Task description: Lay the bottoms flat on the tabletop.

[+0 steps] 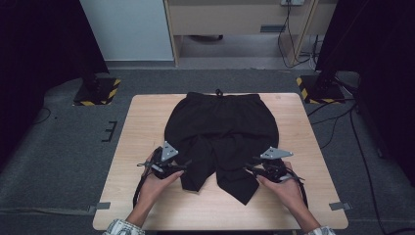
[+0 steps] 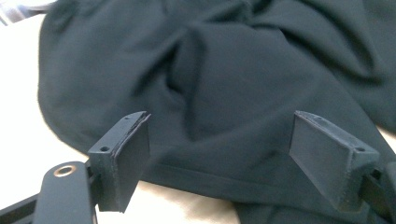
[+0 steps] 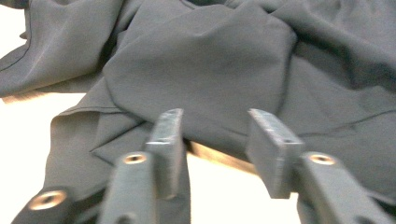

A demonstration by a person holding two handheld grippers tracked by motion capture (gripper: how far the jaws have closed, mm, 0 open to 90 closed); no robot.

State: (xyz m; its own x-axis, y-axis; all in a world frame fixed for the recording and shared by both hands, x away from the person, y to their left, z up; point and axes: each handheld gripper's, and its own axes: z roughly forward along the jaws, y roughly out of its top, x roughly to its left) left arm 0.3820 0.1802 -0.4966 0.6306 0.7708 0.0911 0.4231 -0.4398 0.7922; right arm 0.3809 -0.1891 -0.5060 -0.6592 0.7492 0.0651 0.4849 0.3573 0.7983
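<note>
High view is showing black shorts (image 1: 220, 132) lying on the table (image 1: 142, 147), unfolded, while the left gripper (image 1: 182, 168), jaws wide, and right gripper (image 1: 248, 168), half-closed with nothing gripped, are reaching for the leg hems.

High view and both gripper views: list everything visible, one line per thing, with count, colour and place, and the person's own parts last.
shorts: one, black, spread on the table, waistband at the far side, both leg ends crumpled at the near side
table: one, light wood, centre of the high view
stand bases: two, black with yellow stripes, on the floor beyond the far corners
cables: several, dark, on the floor at the back and right
left gripper: one, black, jaws wide apart at the left leg hem
right gripper: one, black, jaws part open at the right leg edge
hands: two, near edge
</note>
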